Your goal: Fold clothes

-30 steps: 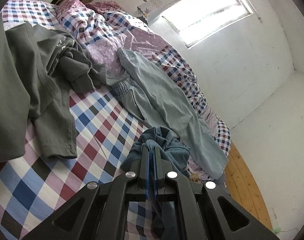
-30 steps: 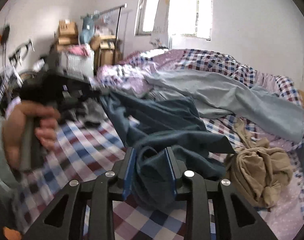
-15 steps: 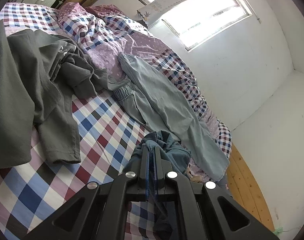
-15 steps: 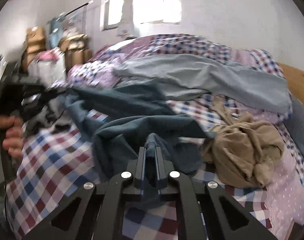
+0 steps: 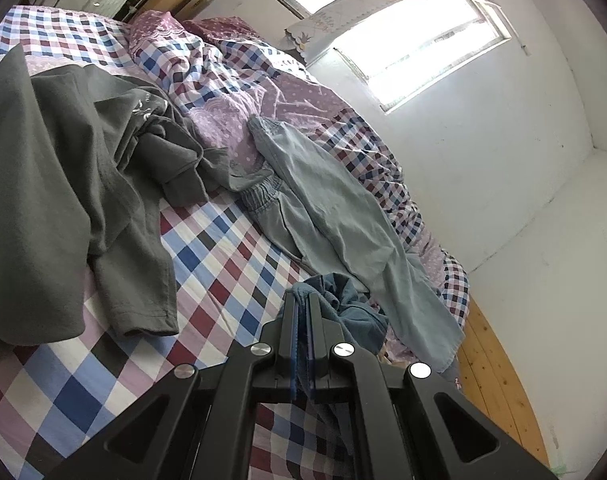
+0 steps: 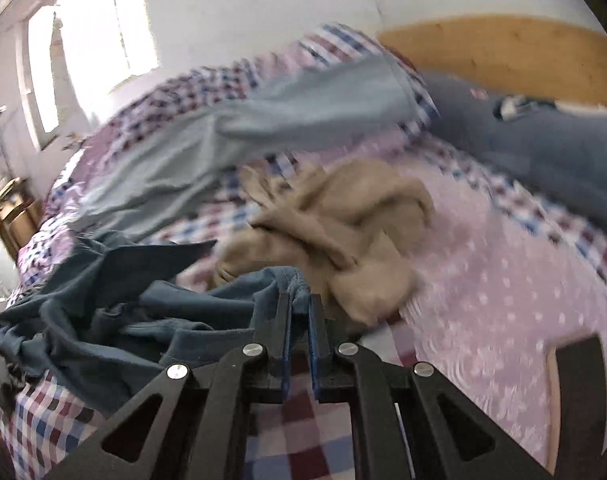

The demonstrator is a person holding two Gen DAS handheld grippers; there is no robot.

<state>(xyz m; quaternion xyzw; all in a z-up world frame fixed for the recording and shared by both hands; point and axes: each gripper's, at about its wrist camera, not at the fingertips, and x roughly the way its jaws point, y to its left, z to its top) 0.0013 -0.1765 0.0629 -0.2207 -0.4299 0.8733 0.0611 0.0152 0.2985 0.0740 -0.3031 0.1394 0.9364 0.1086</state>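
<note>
Both tongs are clamped on the same dark teal garment (image 6: 115, 320): the left tongs (image 5: 302, 312) pinch a bunched edge of it, the right tongs (image 6: 299, 312) grip a hem. It sprawls on the checked bed (image 5: 223, 256), partly hidden behind the tools. The right view is blurred; a tan heap (image 6: 335, 232) lies just beyond. Pale blue trousers (image 5: 335, 216) stretch far right, a grey top (image 5: 63, 200) left.
</note>
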